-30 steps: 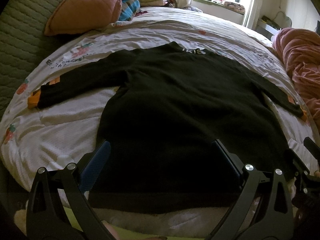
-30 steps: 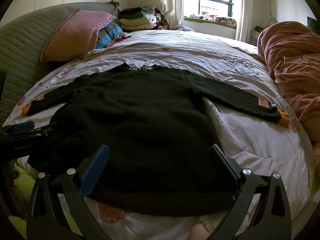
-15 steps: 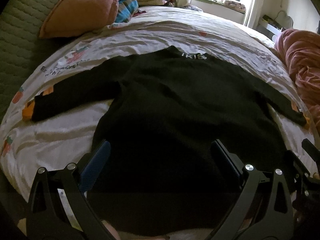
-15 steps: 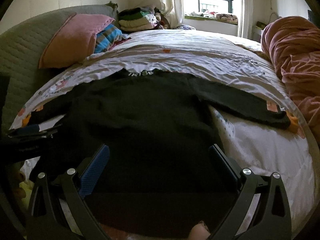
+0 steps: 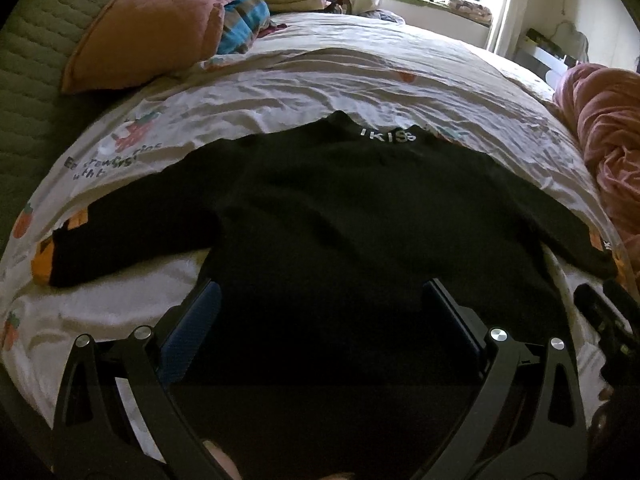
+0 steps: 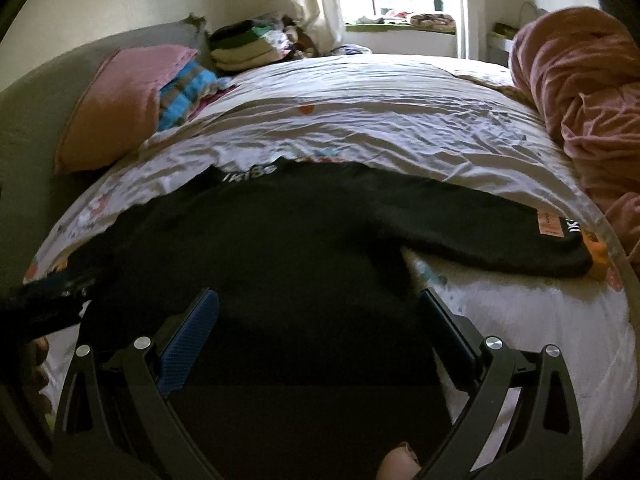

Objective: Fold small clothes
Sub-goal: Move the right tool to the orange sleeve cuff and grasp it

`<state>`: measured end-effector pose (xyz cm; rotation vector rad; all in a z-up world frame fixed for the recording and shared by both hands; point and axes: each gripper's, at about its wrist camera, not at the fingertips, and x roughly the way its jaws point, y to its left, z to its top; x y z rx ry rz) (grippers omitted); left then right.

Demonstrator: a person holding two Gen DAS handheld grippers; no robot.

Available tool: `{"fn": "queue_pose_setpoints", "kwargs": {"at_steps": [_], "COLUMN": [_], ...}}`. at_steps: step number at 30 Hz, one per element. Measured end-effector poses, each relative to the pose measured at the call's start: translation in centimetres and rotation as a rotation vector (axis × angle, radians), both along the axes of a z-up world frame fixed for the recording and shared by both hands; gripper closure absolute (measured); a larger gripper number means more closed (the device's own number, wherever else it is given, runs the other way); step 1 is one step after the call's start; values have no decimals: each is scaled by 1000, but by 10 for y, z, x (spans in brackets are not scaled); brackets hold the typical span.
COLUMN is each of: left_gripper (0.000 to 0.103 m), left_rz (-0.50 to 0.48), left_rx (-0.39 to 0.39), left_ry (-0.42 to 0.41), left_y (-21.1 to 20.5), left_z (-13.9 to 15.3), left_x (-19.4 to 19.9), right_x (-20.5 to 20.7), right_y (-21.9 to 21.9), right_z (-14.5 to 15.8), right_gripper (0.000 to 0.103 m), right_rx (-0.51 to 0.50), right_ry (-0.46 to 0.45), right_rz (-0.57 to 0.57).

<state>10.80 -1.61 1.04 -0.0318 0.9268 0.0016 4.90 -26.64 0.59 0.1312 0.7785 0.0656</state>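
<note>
My left gripper (image 5: 320,300) has its two fingers wide apart, with nothing between them. It hangs over the bottom part of the black sweater (image 5: 360,220). My right gripper (image 6: 318,312) is also spread wide and holds nothing. It hangs over the same bottom part, more toward the right side of the sweater. I can see each gripper at the edge of the other one's view, so they are near each other.

The sweater lies flat on the bed (image 5: 360,80), close to the near edge. Its bottom hem is toward me and its collar (image 5: 388,136) points to the far edge, with white letters on it. The left sleeve (image 5: 132,236) sticks out toward the left edge of the bed. The right sleeve (image 6: 480,228) sticks out toward the right edge.

The white sheet has little fruit pictures on it. A pink pillow (image 5: 156,24) leans at the far left corner, with a blue striped cloth (image 5: 244,16) just beside it. A pile of folded clothes (image 6: 248,46) sits behind them. A pink blanket (image 6: 584,92) is bunched up along the right edge.
</note>
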Motion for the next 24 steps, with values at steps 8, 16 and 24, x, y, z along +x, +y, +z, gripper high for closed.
{"fn": "queue_pose_setpoints", "kwargs": {"at_steps": [8, 16, 24], "left_gripper": [9, 9, 9], "left_rz": [-7, -15, -21], "left_rx": [-3, -9, 3], "left_ry": [9, 10, 33], "left_y": [-10, -21, -31], "left_z": [0, -5, -19], "left_x": [30, 60, 81], "right_x": [27, 44, 48], "right_y": [-49, -111, -187], "right_z": [-6, -25, -48], "right_gripper": [4, 4, 4], "right_rx": [7, 73, 147], "right_ry": [7, 56, 95], "right_rz": [-128, -276, -457]}}
